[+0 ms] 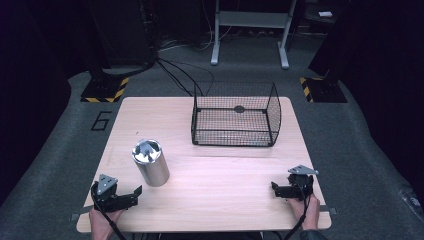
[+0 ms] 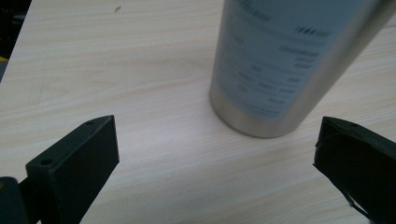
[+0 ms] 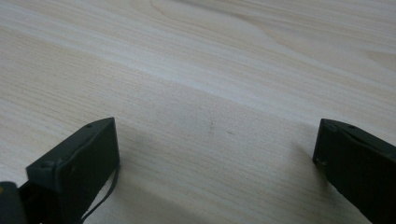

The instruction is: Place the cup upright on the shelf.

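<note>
The person looks to be lining up on the steel tumbler [image 1: 150, 162], which stands upright toward the bench's [image 1: 210, 200] near left corner, just beyond the left hand-held gripper [image 1: 131, 195]. Its jaws are spread wide and empty, touching nothing; next it must slide forward until they flank the tumbler's base, then close. The label print is too blurred to read. The right hand-held gripper [image 1: 277, 190] sits by the near right corner, spread wide, holding nothing. A wire basket [image 1: 235, 122] waits by the far edge

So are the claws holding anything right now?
No, nothing. The left claw is open just short of the metal can, and the right claw is open over bare table.
</note>
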Motion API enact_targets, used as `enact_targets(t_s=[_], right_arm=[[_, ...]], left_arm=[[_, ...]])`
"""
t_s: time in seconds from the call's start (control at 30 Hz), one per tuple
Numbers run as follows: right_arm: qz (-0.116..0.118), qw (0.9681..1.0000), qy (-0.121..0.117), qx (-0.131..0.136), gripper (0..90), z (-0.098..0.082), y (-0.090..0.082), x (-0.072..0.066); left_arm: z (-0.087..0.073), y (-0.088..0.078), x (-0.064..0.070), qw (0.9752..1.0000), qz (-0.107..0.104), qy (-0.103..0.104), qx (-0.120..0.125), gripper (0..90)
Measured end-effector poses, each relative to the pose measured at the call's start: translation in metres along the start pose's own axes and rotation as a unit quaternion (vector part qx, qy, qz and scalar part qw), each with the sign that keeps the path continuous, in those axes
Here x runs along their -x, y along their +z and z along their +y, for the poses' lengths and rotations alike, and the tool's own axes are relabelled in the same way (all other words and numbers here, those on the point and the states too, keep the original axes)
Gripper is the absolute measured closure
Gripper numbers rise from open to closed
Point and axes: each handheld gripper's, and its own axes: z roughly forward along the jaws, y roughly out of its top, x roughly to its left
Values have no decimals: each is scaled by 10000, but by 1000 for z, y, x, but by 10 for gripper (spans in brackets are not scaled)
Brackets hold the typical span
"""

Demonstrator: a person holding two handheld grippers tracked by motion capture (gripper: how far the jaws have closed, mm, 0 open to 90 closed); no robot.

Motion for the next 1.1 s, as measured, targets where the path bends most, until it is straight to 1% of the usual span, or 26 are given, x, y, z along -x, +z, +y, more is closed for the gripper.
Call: enact_targets(t_s=[0.07,0.1,0.13,0.2,0.4,0.43,0.5,0.53,0.67,0.73,0.77,0.97,1.0,1.1], right_arm=[[0,10000,-1,0,1,0,0,0],[1,10000,-1,0,1,0,0,0],[0,10000,0,0,1,0,0,0],[0,10000,-1,0,1,0,0,0],[0,10000,-2,1,1,0,0,0],[1,10000,-1,1,1,0,0,0],[0,10000,-2,2,1,0,0,0],[0,10000,0,2,1,0,0,0],[-4,10000,0,6,1,0,0,0],[-2,10000,-1,2,1,0,0,0],[-8,10000,-1,8,1,0,0,0],[-10,10000,0,13,1,0,0,0],[-6,10000,-2,4,1,0,0,0],[-7,10000,0,6,1,0,0,0]], left_arm=[[3,-2,2,10000,-34,25,44,0],[7,-3,6,9999,-101,0,140,0],[10,-5,7,9998,-146,19,144,0],[14,-6,10,9996,-165,43,245,0],[29,-11,18,9983,-309,144,467,0],[31,-11,19,9981,-300,153,509,0],[36,-12,21,9978,-329,205,535,0],[38,-11,22,9977,-313,196,568,0],[45,-11,25,9971,-398,253,595,0],[49,-10,27,9965,-442,266,654,0],[50,-9,27,9965,-449,287,640,0],[60,-7,29,9957,-453,309,750,0],[61,-7,29,9955,-479,314,755,0],[64,-5,29,9953,-486,322,775,0]])
